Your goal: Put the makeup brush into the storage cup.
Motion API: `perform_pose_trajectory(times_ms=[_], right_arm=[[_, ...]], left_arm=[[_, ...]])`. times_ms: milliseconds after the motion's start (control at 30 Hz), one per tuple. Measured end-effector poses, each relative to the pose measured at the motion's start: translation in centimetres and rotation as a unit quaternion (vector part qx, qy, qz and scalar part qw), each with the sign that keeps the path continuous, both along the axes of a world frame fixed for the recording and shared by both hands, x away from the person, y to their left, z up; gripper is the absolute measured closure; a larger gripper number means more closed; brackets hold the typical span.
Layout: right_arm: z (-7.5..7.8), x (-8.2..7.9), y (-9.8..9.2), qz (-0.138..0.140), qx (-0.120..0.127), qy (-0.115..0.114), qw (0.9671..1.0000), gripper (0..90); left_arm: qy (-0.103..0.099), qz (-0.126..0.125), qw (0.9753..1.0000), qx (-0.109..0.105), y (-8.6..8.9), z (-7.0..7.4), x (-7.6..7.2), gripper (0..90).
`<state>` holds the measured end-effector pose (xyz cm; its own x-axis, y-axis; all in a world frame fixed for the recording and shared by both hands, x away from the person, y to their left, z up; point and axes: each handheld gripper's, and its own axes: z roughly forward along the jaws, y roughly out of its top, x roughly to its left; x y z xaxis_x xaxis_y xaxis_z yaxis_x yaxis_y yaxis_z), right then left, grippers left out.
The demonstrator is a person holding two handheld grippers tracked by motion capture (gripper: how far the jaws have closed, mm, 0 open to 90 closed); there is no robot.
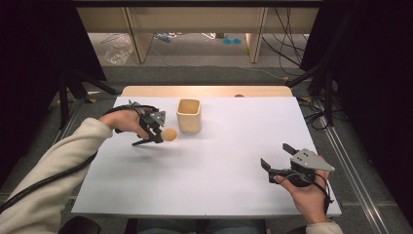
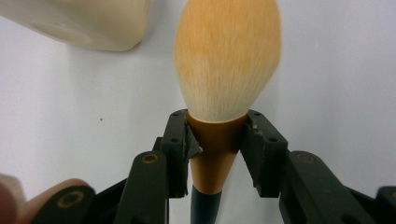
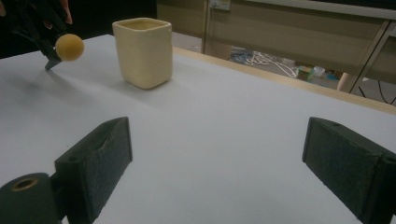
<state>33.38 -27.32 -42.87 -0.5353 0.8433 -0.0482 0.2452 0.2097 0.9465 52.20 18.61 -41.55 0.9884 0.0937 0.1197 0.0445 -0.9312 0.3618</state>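
— White sheeting covers the table (image 1: pixel 209 165) from the high view, with dark curtains at both sides and shelving and cables on the floor behind. What's happening on it?

— At the left, the left hand-held gripper (image 1: pixel 157 127) carries a brush (image 1: pixel 168 134), its orange head pointing toward the cup (image 1: pixel 189 115). The cup stands upright near the far edge, mouth up, just beside the brush head, so I judge it is the place the brush is meant to go.

— And the other side?

— The right hand-held gripper (image 1: pixel 276 159) rests low near the front right corner, well apart from both things, jaws spread. It looks parked out of the way.

— What does the left gripper view add?

— The jaws are clamped on the brush's (image 2: pixel 227 60) orange ferrule, just below the bristles, with the dark handle running back between them. Gripping there keeps the soft head free and uncrushed. The cup (image 2: pixel 88 23) lies at the upper left, close by, and the brush is clear of the table.

— Then the right gripper view?

— Its own pads (image 3: pixel 100 158) stand wide apart with nothing between them. Beyond, the cup (image 3: pixel 142 51) sits on the table, and the brush head (image 3: pixel 69 46) hangs to the left of it, lower than the rim, so it would need lifting before going in.
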Motion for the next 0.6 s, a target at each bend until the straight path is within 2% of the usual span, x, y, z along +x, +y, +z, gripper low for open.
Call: perform_pose_trajectory(times_ms=[100,133,233,267,400,467,500,600], right_arm=[[0.0,0.0,0.0,0.0,0.0,0.0,1.0,9.4],[0.01,0.0,0.0,0.0,0.0,0.0,1.0,9.4],[0.0,0.0,0.0,0.0,0.0,-0.001,1.0,9.4],[-0.01,0.01,0.02,-0.002,0.001,-0.003,1.0,9.4],[0.0,0.0,0.0,0.0,0.0,0.0,1.0,9.4],[0.0,0.0,0.0,0.0,0.0,0.0,1.0,9.4],[0.0,0.0,0.0,0.0,0.0,0.0,1.0,9.4],[0.01,-0.01,0.0,0.0,0.0,0.0,1.0,9.4]], left_arm=[[-0.001,0.002,1.0,-0.001,0.11,0.17,0.01,64.2],[0.001,0.008,0.9999,-0.008,0.2,0.24,-0.05,64.2],[-0.002,0.005,1.0,-0.004,0.31,0.41,0.01,64.3],[0.003,0.016,0.9998,-0.013,0.39,0.44,-0.11,64.3],[-0.002,0.013,0.9998,-0.015,0.54,0.65,-0.03,64.3],[-0.003,0.019,0.9996,-0.021,0.59,0.69,-0.06,64.3],[0.003,0.024,0.9994,-0.025,0.61,0.68,-0.15,64.3],[-0.004,0.018,0.9996,-0.022,0.67,0.91,0.0,64.3]])
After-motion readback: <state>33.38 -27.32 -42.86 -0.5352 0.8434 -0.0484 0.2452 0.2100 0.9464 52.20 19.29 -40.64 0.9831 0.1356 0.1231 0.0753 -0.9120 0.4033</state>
